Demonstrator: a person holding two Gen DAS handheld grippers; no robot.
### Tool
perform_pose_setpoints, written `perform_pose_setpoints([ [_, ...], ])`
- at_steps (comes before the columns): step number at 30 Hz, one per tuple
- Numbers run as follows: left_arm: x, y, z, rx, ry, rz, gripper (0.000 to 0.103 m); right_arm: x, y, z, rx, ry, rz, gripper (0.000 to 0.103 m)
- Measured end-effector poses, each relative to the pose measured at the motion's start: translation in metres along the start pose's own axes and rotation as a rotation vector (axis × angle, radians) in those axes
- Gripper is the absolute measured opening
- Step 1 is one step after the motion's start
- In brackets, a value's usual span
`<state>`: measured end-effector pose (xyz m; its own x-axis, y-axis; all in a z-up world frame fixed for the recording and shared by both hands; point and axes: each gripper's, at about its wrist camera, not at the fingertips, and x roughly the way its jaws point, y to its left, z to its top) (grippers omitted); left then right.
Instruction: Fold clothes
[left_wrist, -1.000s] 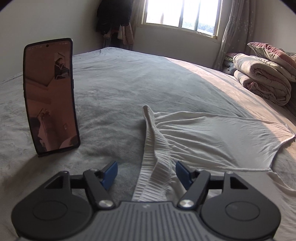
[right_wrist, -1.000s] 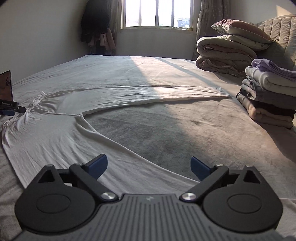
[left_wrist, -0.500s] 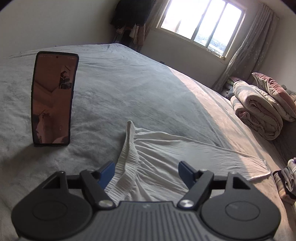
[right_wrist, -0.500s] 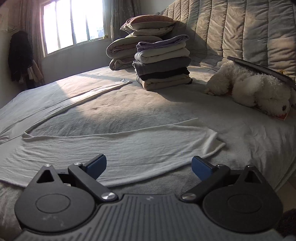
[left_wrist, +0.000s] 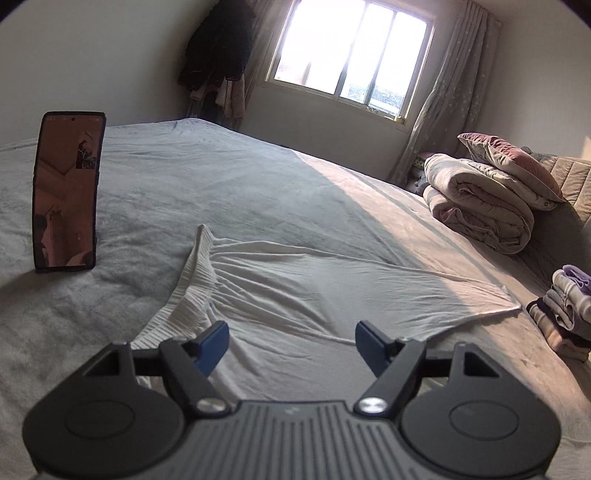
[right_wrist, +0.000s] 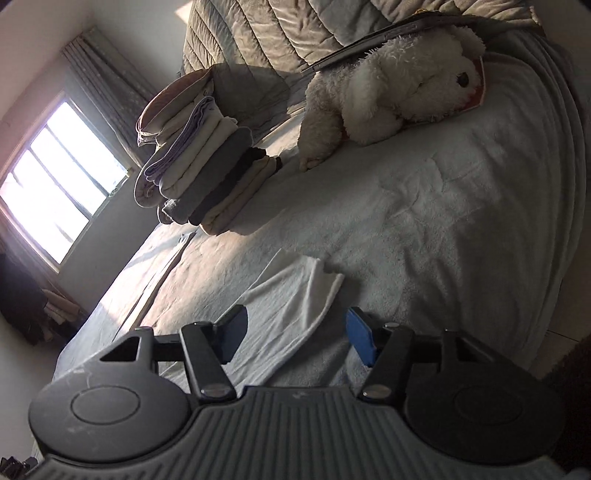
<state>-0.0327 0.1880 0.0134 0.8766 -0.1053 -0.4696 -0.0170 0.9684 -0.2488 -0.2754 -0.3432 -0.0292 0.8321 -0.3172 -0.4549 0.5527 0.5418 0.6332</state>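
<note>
upright phone (left_wrist: 66, 192) left, folded stack (right_wrist: 207, 177) and plush dog (right_wrist: 388, 96) ahead, open bedspread (left_wrist: 229, 188) between

A: Any writing you can read anywhere?

B: None. The phone (left_wrist: 66, 192) standing near the bed's (left_wrist: 258, 192) left edge shows only a picture; its small top marks are too blurred.

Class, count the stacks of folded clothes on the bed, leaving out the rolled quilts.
1. The stack of folded clothes sits on the bed near the headboard, beside the plush dog; the left wrist view shows it too. Others may lie out of view.
</note>
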Motion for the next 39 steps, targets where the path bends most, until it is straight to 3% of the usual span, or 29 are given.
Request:
perform_pose_setpoints([
  [5,0.002,-0.004,-0.003,0.026,0.006,-0.009,0.076,0.004,-0.013,0.001,0.127,-0.051,-0.034,0.045],
  [8,0.003,-0.007,-0.005,0.041,0.009,-0.015,0.076,0.004,-0.018,-0.002,0.156,-0.08,-0.069,0.028],
  [10,0.003,-0.009,-0.006,0.054,0.007,-0.016,0.077,0.005,-0.017,-0.004,0.141,-0.093,-0.094,0.016],
  [15,0.001,-0.014,-0.008,0.086,-0.003,-0.008,0.077,0.012,-0.008,-0.005,0.028,-0.112,-0.119,0.015],
  [17,0.0,-0.013,-0.007,0.083,-0.006,-0.004,0.077,0.011,-0.007,-0.006,0.024,-0.134,-0.153,0.0],
  [20,0.0,-0.01,-0.007,0.075,-0.004,0.006,0.077,0.003,-0.008,-0.009,0.049,-0.183,-0.195,0.0],
  [23,0.004,-0.007,-0.006,0.066,0.017,0.017,0.077,0.005,-0.003,-0.012,-0.02,-0.181,-0.221,0.0],
  [29,0.008,0.003,-0.005,0.026,0.044,0.038,0.077,0.004,0.01,-0.012,-0.093,-0.188,-0.216,0.019],
  [31,0.009,0.007,-0.004,0.007,0.053,0.038,0.077,0.003,0.017,-0.013,-0.119,-0.195,-0.209,0.051],
  [32,0.009,0.008,-0.004,0.002,0.057,0.036,0.077,0.002,0.022,-0.014,-0.134,-0.198,-0.199,0.055],
  [39,0.014,0.009,-0.001,-0.018,0.076,0.044,0.069,0.018,0.073,-0.017,-0.269,-0.124,-0.105,0.056],
])
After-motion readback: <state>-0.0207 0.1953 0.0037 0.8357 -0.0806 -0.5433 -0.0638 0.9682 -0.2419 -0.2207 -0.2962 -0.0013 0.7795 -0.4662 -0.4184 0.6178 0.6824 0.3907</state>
